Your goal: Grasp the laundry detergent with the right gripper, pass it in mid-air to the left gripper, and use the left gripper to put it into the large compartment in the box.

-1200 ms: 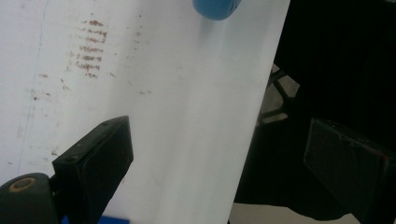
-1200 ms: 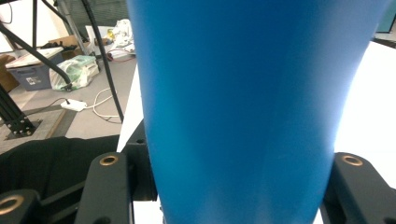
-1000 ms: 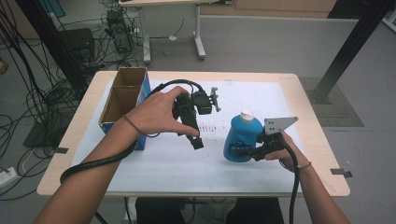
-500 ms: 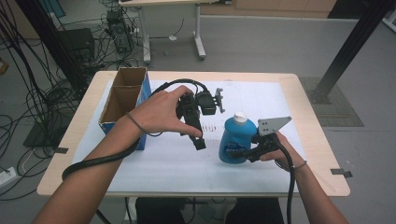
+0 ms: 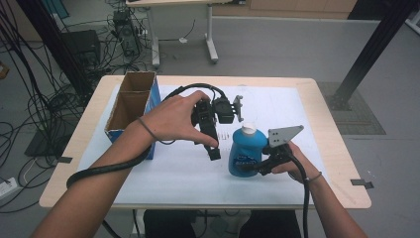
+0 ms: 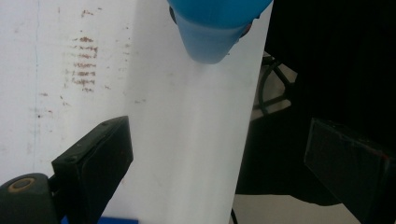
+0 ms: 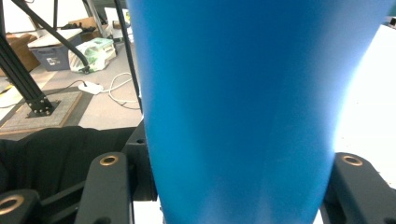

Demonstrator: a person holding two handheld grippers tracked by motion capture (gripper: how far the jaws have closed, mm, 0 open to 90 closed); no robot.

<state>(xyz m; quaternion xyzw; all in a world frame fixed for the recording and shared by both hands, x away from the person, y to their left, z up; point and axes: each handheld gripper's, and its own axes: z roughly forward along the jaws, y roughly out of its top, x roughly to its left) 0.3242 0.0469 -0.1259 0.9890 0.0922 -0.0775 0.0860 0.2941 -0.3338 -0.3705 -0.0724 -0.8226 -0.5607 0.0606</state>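
Observation:
A blue bottle (image 5: 246, 151) with a white cap stands upright on the white sheet, right of the table's middle. My right gripper (image 5: 253, 167) is shut on its lower body from the right; in the right gripper view the bottle (image 7: 243, 107) sits between the jaws of the right gripper (image 7: 233, 186). My left gripper (image 5: 213, 148) hangs in the person's left hand just left of the bottle, pointing down at the sheet. In the left gripper view the left gripper (image 6: 219, 158) is open with nothing between its pads (image 6: 100, 156), and the bottle's base (image 6: 212, 28) lies ahead.
An open cardboard box (image 5: 130, 106) with blue sides stands at the table's left. A white sheet (image 5: 173, 168) covers most of the wooden table (image 5: 337, 148). Cables trail from both grippers. Desk legs and loose cables lie on the floor beyond.
My right gripper has carried the blue bottle a little to the left, closer to the left gripper. The left hand has barely shifted.

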